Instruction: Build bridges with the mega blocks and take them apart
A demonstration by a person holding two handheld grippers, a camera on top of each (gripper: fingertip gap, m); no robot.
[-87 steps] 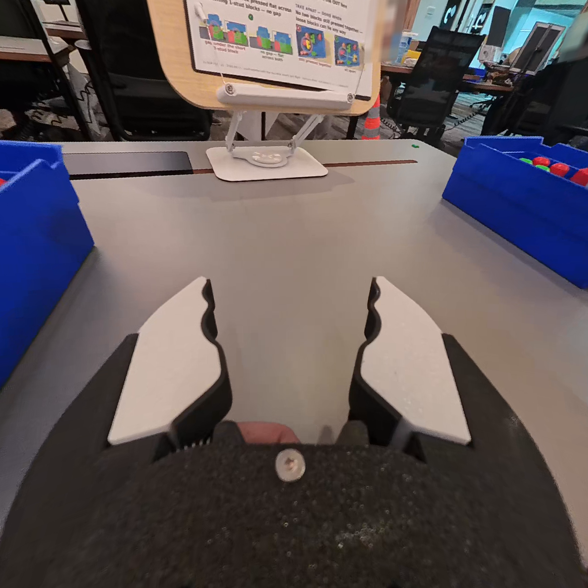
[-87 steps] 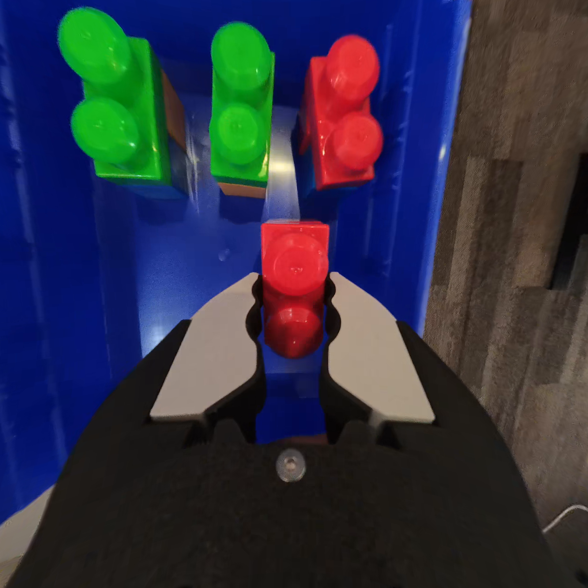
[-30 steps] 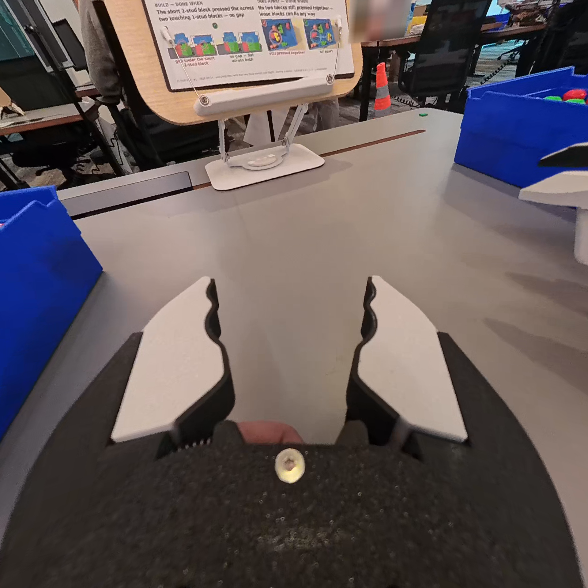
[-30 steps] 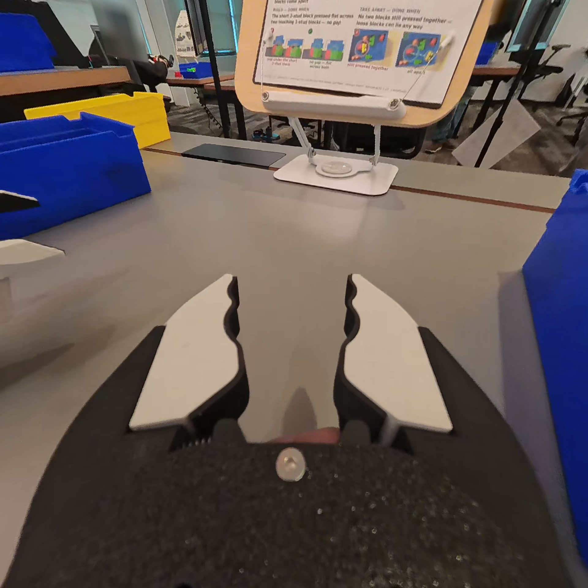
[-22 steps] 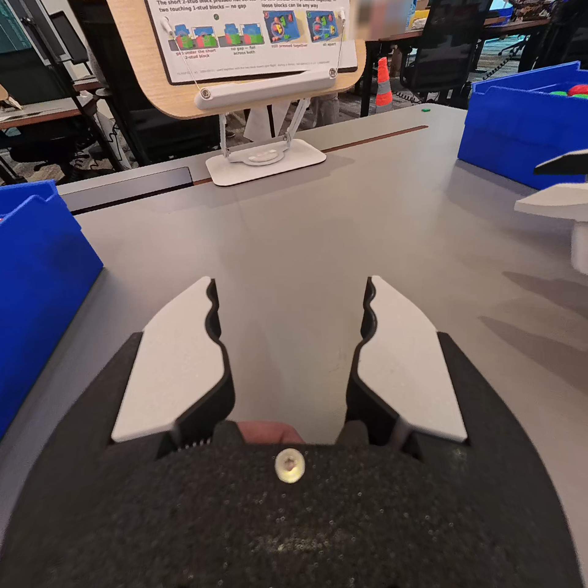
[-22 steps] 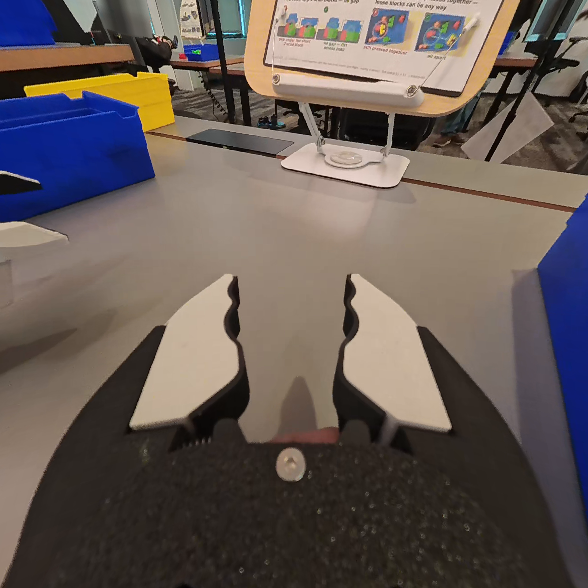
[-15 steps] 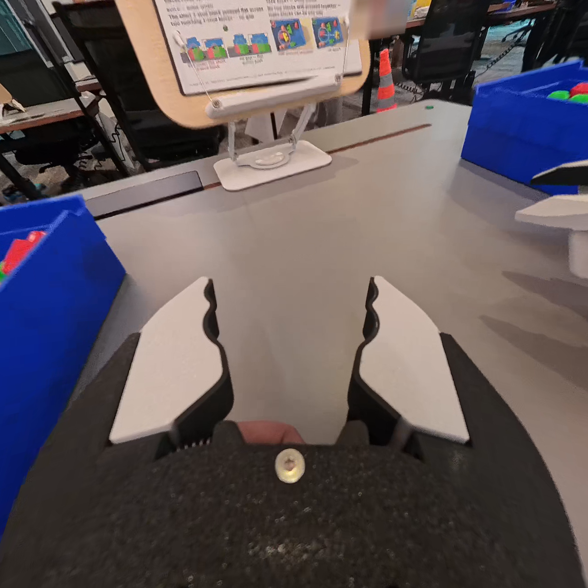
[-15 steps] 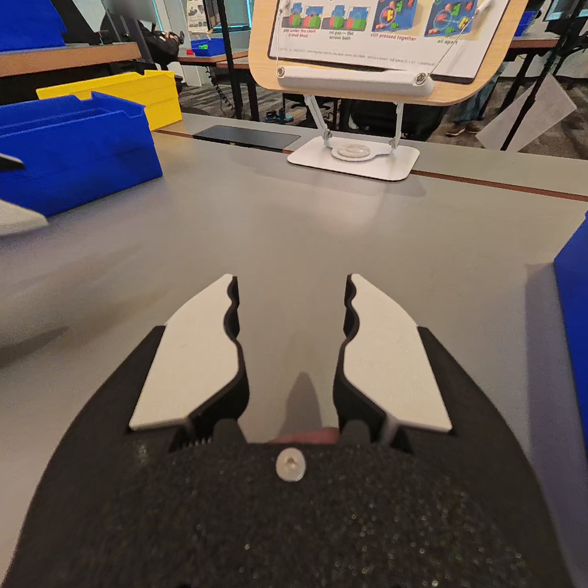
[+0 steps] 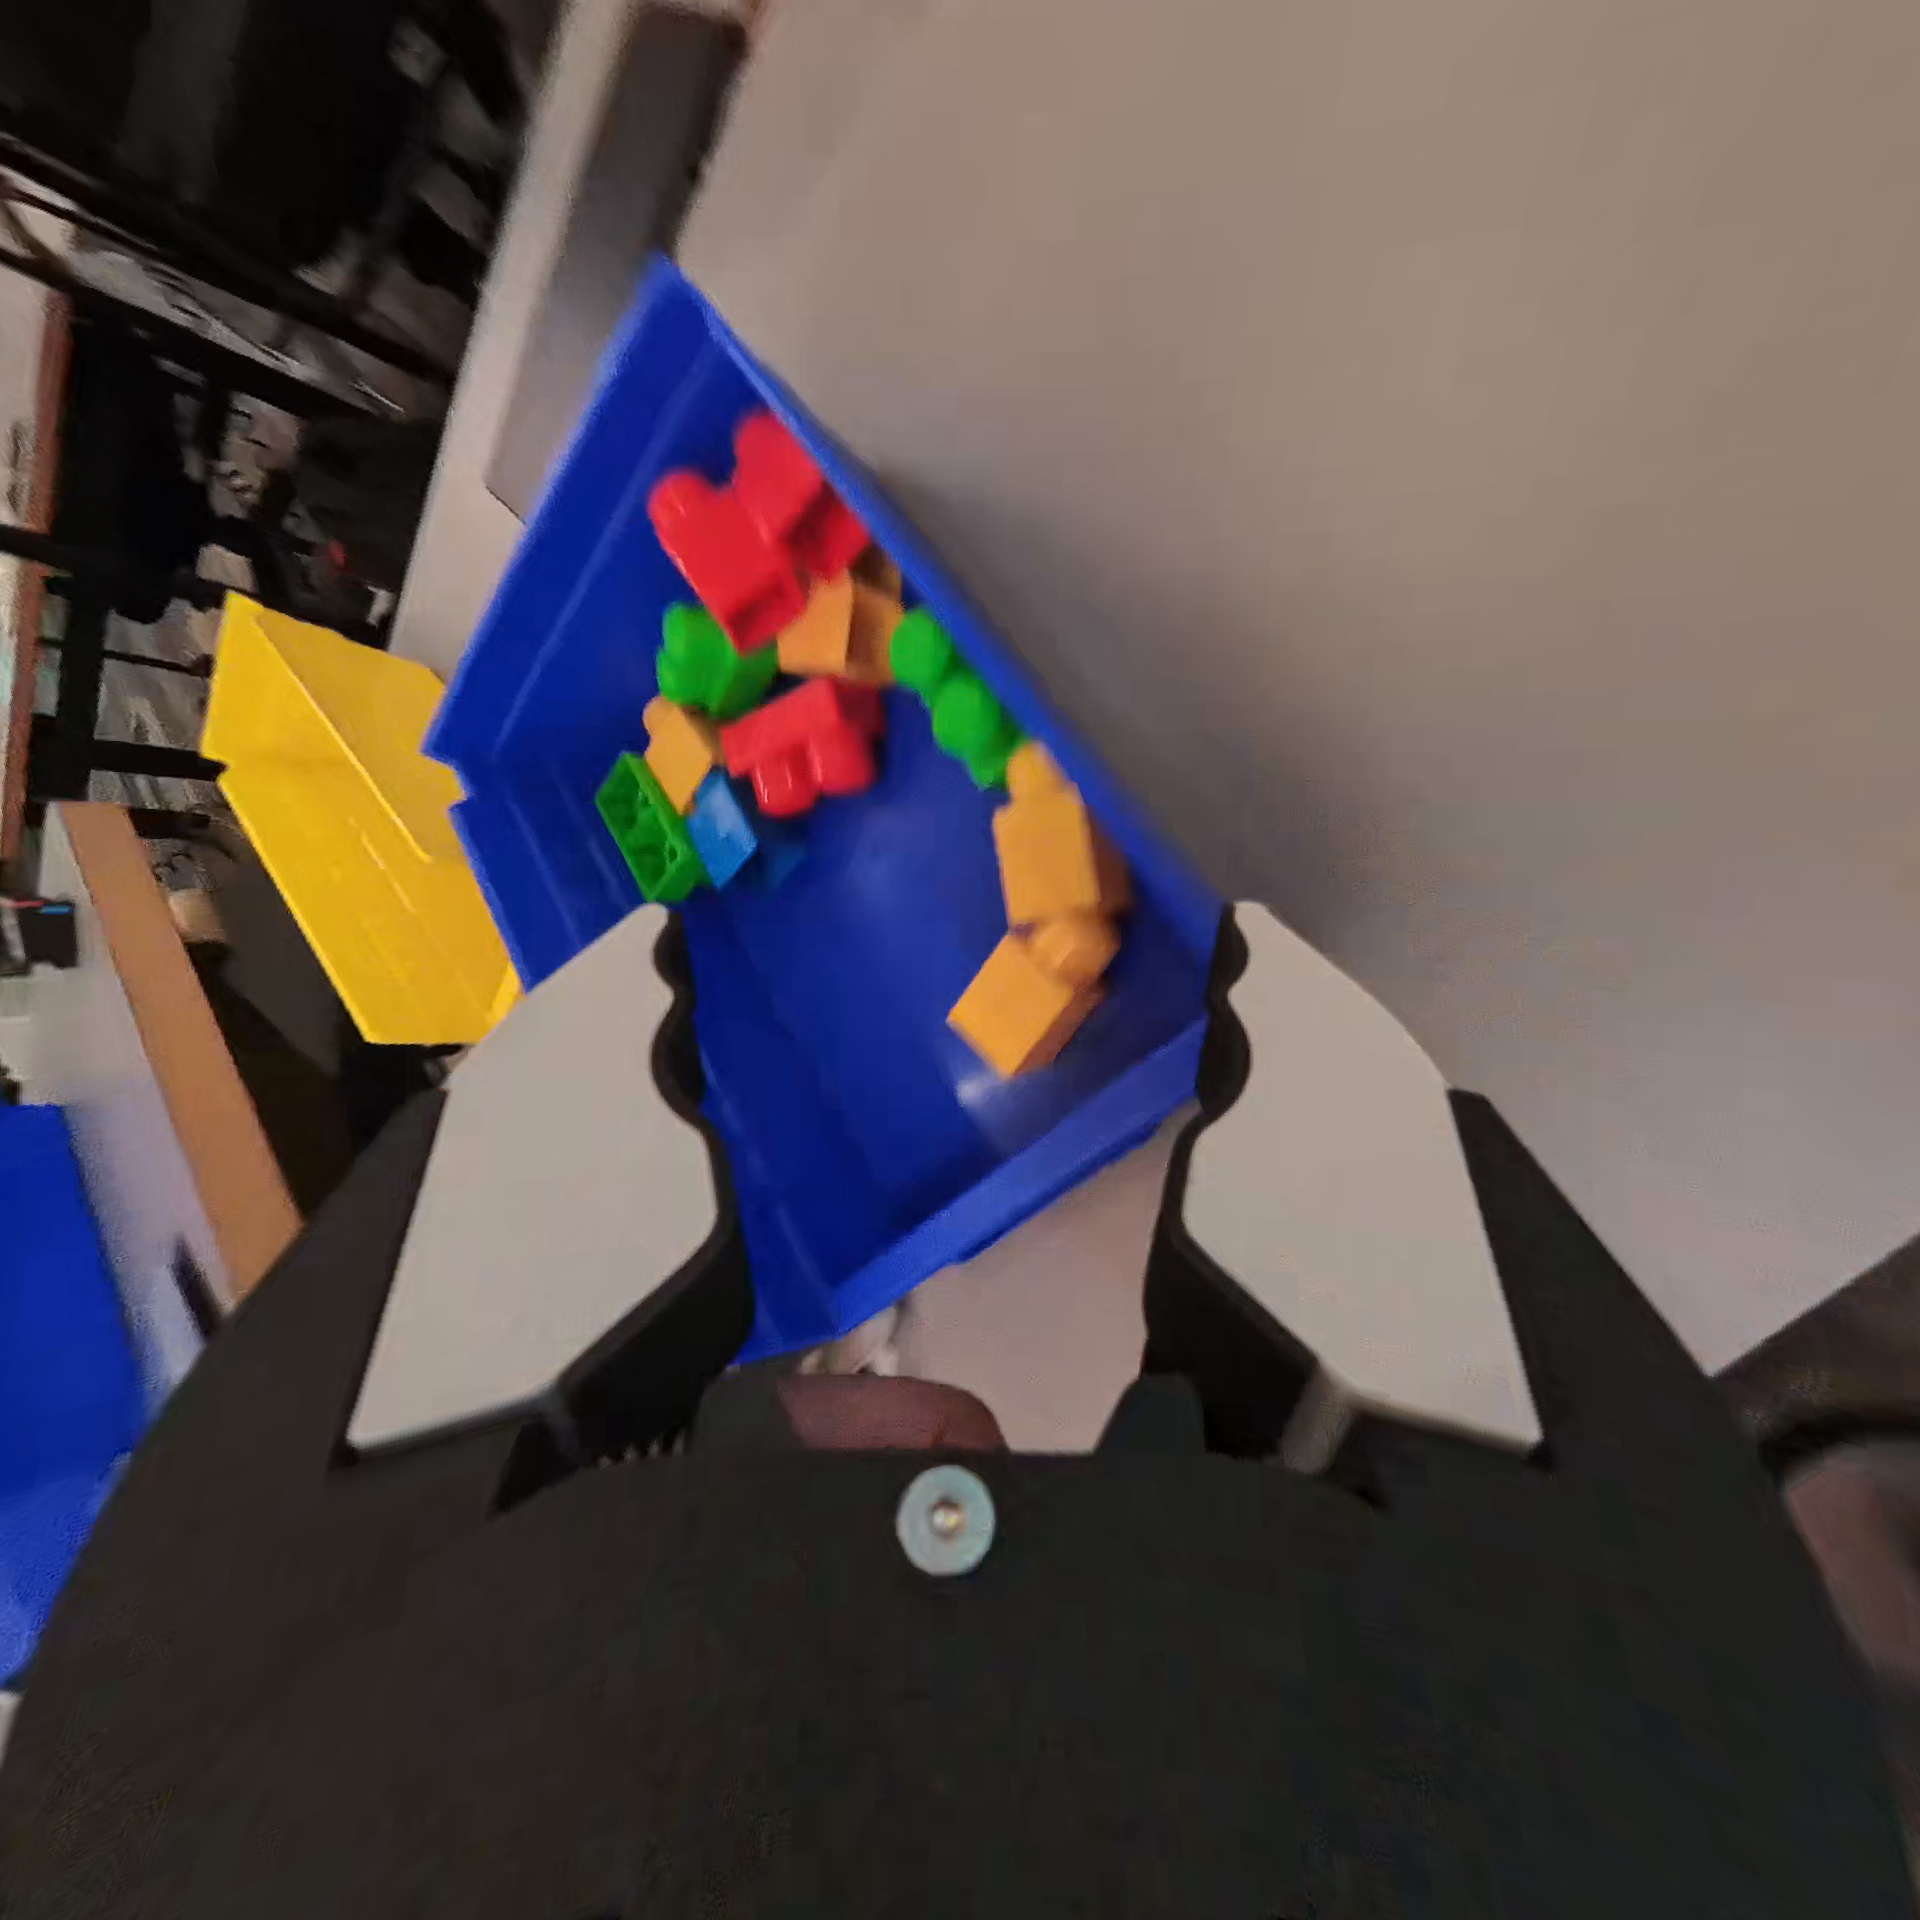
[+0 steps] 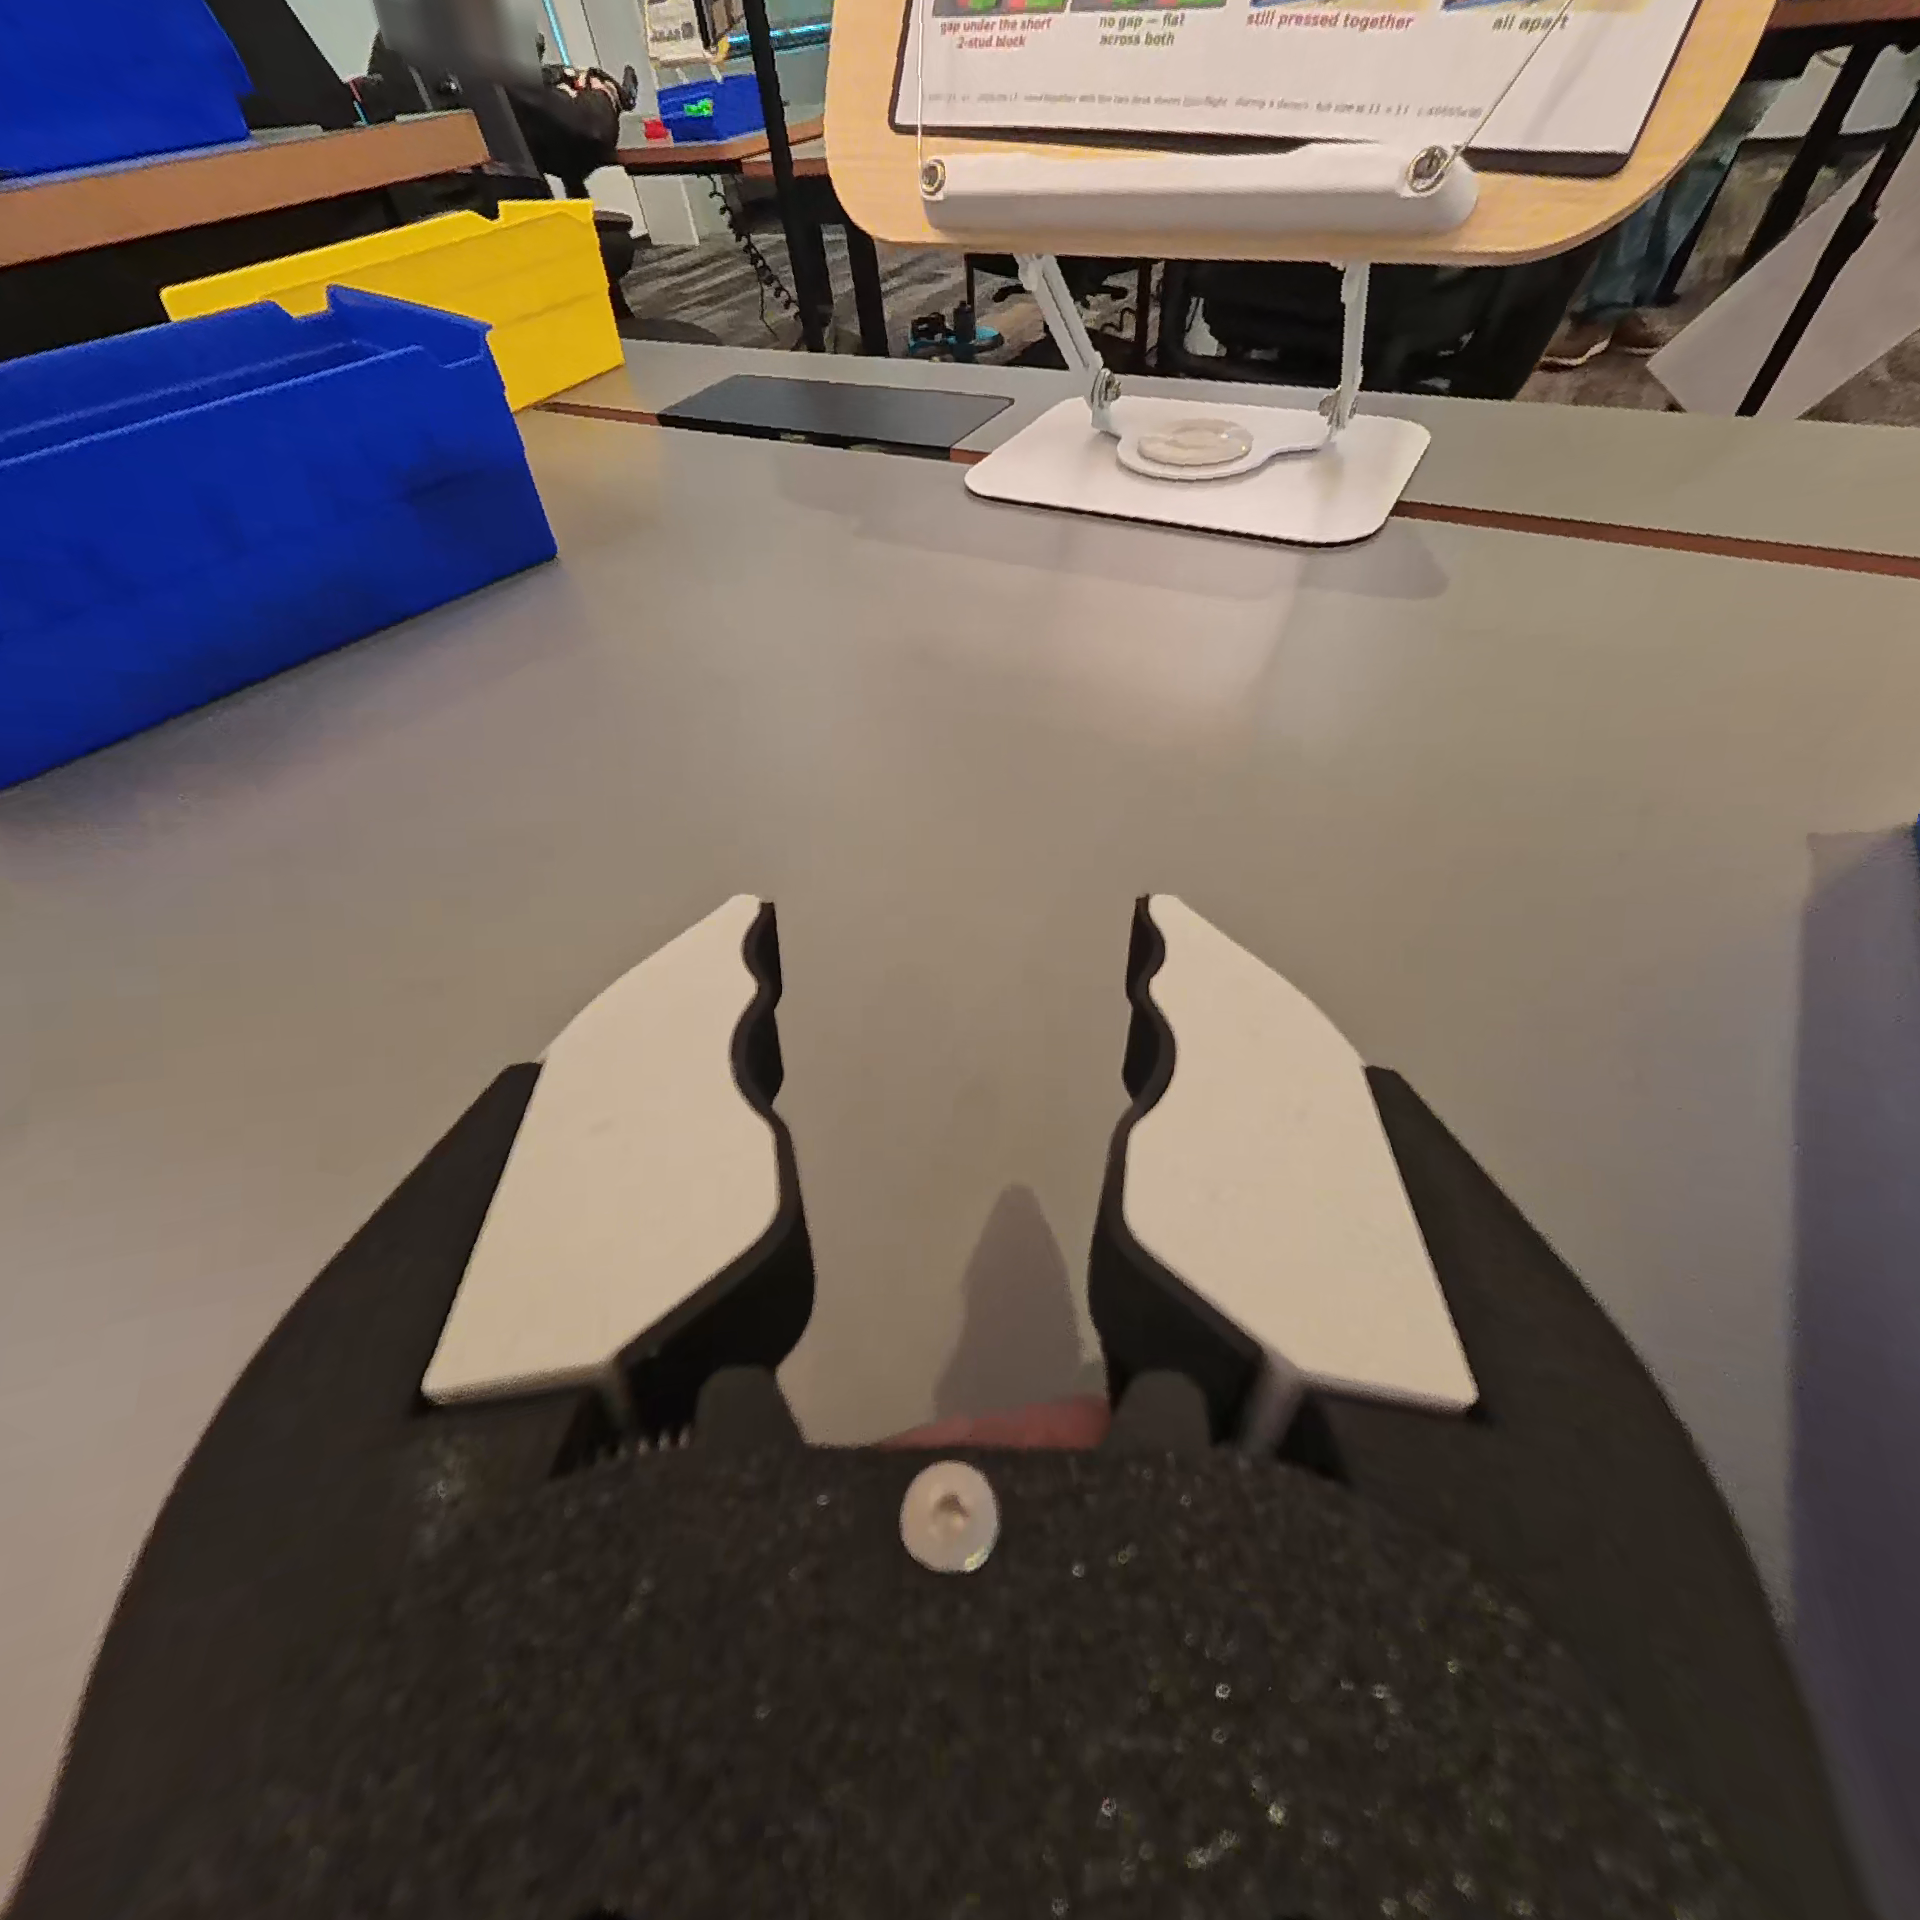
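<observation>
Two grippers: both empty over a grey table [image 10: 1039, 727], no bridge yet begun, by the look of it.
Blue bin [image 9: 831, 1195]: sits at the table's left edge, holding the loose supply.
Left gripper [image 9: 940, 997]: fingers spread wide, tipped down over the bin, seemingly to choose a piece.
Right gripper [image 10: 951, 977]: fingers apart, hovering low over bare table, likely waiting.
Mega blocks [image 9: 800, 743]: red, green, orange and blue, jumbled in the bin's far half.
Orange block [image 9: 1023, 1003]: nearest the fingertips.
</observation>
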